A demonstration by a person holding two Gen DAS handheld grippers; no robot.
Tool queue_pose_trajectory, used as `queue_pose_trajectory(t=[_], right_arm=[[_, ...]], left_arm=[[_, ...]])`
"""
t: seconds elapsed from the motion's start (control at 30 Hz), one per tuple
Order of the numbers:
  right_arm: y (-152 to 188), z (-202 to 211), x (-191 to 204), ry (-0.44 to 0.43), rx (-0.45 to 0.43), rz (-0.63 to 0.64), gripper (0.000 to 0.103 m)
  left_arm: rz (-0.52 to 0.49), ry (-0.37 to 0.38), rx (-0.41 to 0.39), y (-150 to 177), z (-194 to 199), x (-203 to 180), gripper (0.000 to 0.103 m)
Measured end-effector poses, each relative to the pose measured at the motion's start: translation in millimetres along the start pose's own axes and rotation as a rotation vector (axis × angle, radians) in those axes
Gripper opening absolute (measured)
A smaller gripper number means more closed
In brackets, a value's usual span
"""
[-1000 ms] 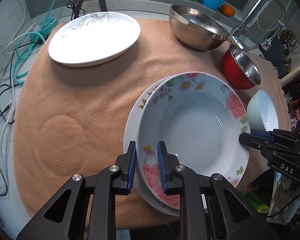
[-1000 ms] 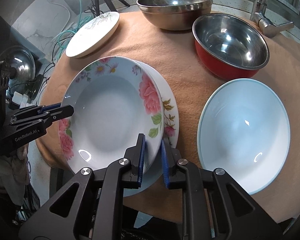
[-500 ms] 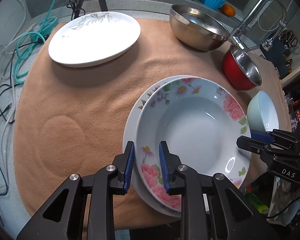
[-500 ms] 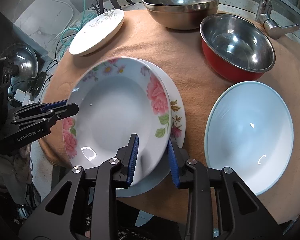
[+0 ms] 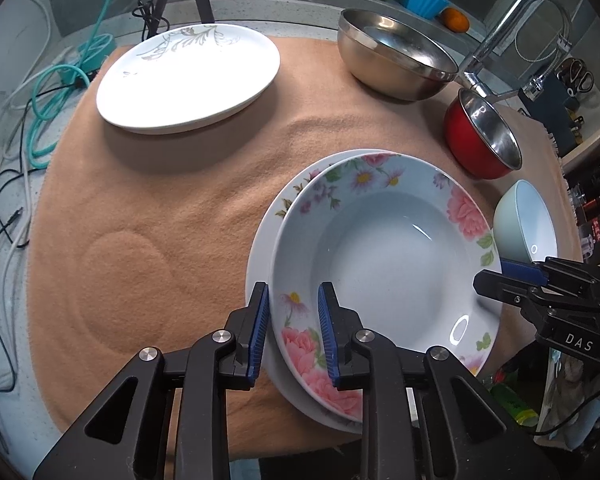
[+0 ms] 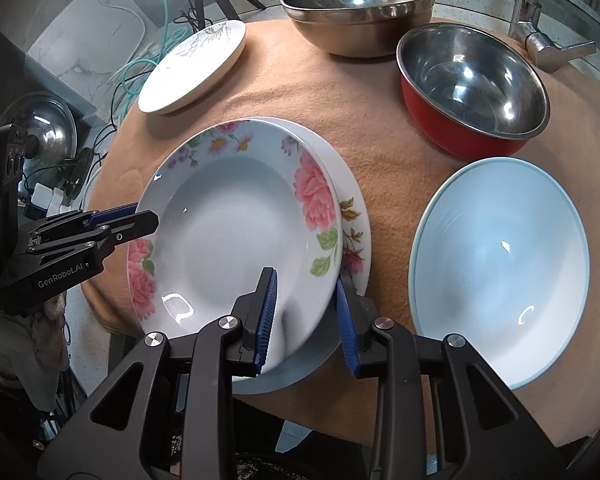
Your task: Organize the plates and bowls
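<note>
In the left wrist view the left gripper point(image 5: 291, 330) filled the bottom of the frame, its blue-padded fingers point(image 5: 259, 332) spread a little and straddling the near rim of the floral deep plate point(image 5: 384, 264), with a gap on either side of the rim. That plate sat at the lower right centre of the frame, stacked on a flatter flower-edged plate point(image 5: 266, 232) whose rim showed along its left side, both on the tan cloth point(image 5: 160, 208) covering the surface. At the right edge the right gripper point(image 5: 496, 274) reached in at the far rim of the same plate.

In the right wrist view the right gripper point(image 6: 306, 318) occupied the bottom centre, its fingers point(image 6: 269, 320) parted wider, one pad over the bowl side of the floral deep plate point(image 6: 236, 232) and the other outside the rim, neither clearly pressing on it. The flower-edged plate point(image 6: 354, 220) showed as a crescent along the right of the stack. The left gripper point(image 6: 128, 220) came in from the left edge of the frame at the opposite rim.

A white plate with a grey leaf print point(image 5: 188, 76) lay at the upper left of the left view. A steel bowl point(image 5: 396, 56) stood at the upper centre, a red-sided steel bowl point(image 5: 482, 136) just beside it to the right, and a pale blue bowl point(image 6: 500, 272) sat at the right of the right view, close beside the stack but apart from it.
</note>
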State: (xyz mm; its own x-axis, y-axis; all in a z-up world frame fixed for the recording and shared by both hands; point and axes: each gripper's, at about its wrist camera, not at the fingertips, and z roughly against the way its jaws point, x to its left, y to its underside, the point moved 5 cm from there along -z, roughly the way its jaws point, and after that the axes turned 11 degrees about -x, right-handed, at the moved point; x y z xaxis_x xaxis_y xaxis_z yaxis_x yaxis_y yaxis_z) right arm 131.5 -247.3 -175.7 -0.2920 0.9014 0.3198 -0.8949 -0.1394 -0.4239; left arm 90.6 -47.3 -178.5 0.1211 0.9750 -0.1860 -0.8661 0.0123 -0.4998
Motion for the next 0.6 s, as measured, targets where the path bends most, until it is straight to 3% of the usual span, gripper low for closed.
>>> queue_pose_trajectory(t=[0.6], right_arm=[[2.0, 3.0, -3.1, 0.005, -0.001, -0.015, 0.031]], left_arm=[[0.016, 0.026, 0.000, 1.3, 3.4, 3.4, 0.022]])
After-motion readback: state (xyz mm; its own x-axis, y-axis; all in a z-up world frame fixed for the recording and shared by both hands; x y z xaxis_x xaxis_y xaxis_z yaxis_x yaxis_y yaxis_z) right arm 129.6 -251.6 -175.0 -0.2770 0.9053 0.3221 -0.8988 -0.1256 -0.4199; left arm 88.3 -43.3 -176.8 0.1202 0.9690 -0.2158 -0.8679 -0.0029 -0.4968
